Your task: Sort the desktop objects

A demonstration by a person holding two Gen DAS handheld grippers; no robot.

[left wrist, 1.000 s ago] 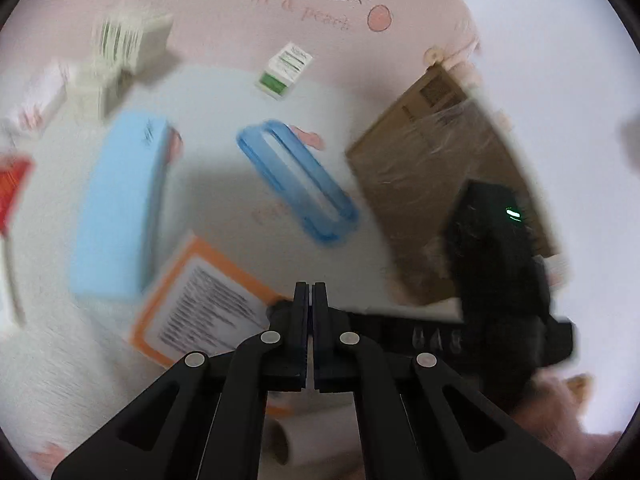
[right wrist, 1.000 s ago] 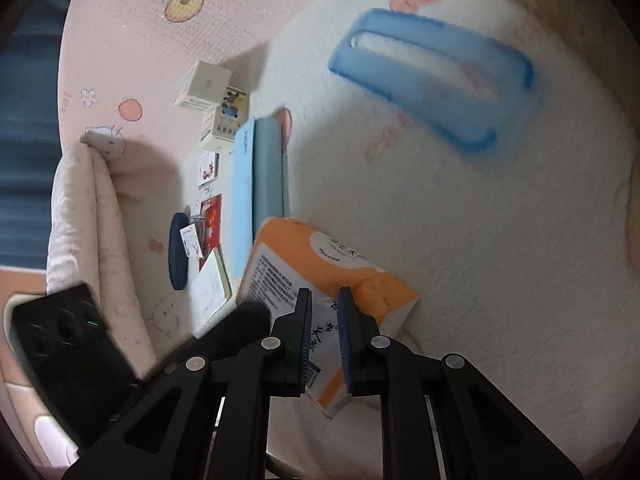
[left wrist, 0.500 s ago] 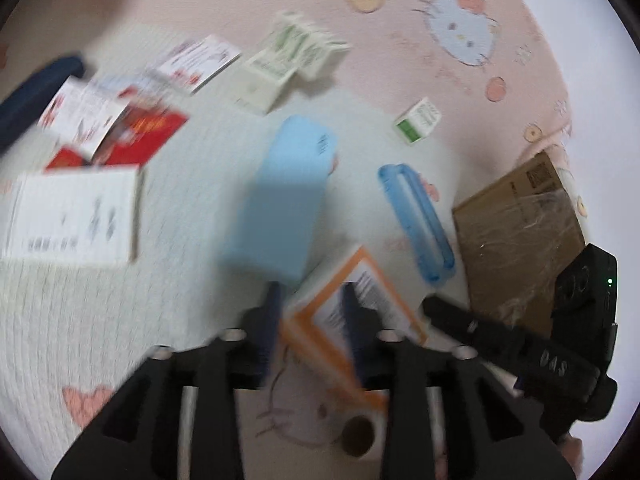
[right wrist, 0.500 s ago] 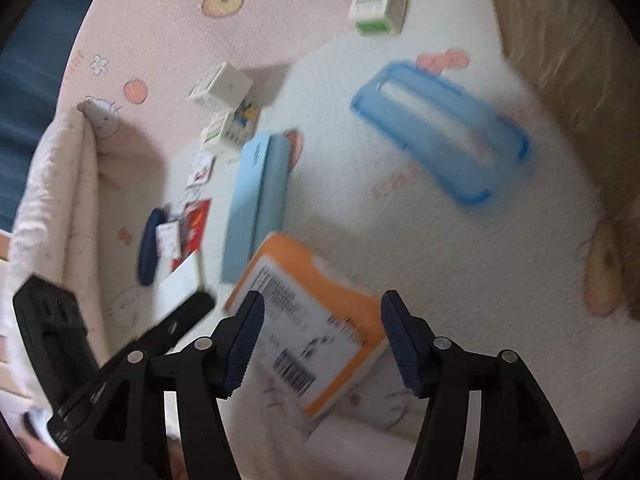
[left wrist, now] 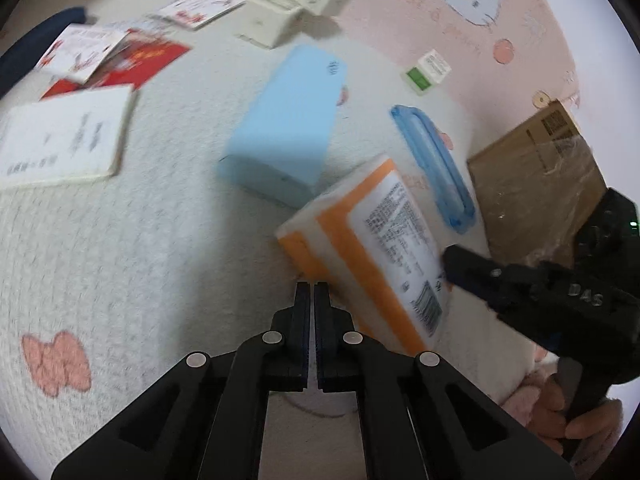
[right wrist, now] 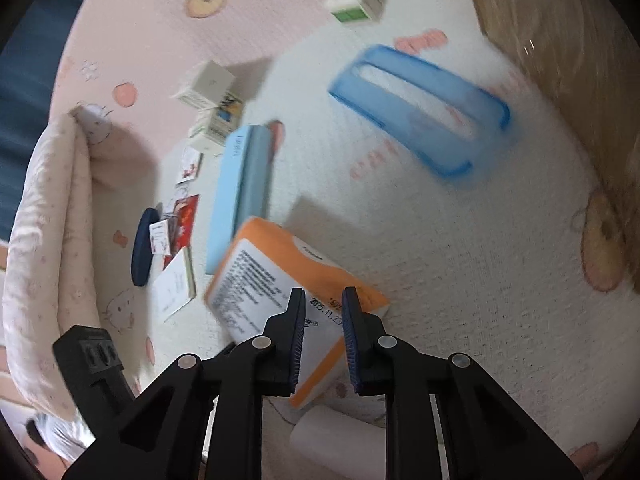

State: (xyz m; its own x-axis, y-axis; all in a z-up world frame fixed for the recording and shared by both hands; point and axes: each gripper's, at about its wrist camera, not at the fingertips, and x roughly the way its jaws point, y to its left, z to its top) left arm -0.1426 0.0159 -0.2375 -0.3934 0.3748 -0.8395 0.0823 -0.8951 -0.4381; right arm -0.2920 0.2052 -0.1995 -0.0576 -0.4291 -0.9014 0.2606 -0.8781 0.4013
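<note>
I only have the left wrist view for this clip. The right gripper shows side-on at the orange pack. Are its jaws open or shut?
Observer: Open. In the right wrist view the right gripper has its fingers spread, and the orange pack shows in the gap. I cannot tell whether they touch it.
Operator: My own fingers hide the area near the pack's close end. Is anything there?
Observer: Yes, a white roll lies at that end, seemingly partly tucked under the pack.
Operator: Any readable print on the pack?
Observer: A date starting 2025.11 shows between the fingers.
</note>
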